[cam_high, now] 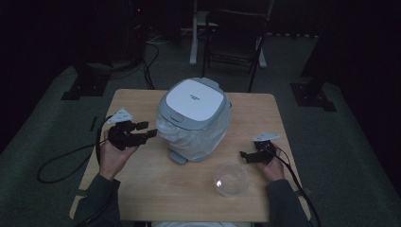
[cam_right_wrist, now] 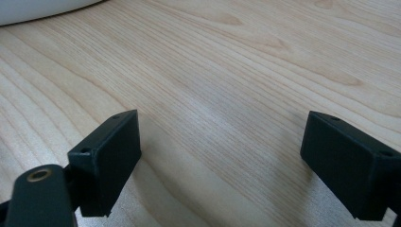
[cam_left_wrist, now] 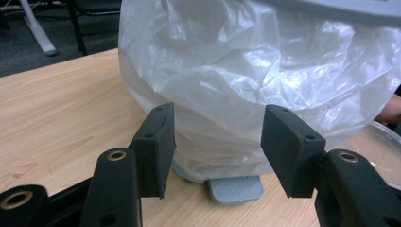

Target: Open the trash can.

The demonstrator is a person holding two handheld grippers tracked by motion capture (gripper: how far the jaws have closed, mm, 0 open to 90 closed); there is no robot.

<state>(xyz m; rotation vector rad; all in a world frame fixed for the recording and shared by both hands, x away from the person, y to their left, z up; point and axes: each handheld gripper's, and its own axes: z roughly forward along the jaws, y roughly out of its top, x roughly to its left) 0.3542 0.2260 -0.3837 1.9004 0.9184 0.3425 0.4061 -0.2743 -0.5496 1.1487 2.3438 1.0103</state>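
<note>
We see a wooden table (cam_high: 142, 184). At its middle stands a grey pedal bin (cam_high: 195, 111), upright, lined with a clear plastic bag (cam_left_wrist: 246, 71), its pedal (cam_left_wrist: 235, 188) facing us. A clear bowl (cam_high: 231, 178) sits near its right. Our left gripper (cam_high: 147, 131), jaws apart, points at the bag. Our right gripper (cam_high: 244, 155), jaws apart, hangs low over bare wood.

Grey-lidded bin (cam_high: 194, 101), translucent white bag (cam_left_wrist: 246, 71), black claws.
</note>
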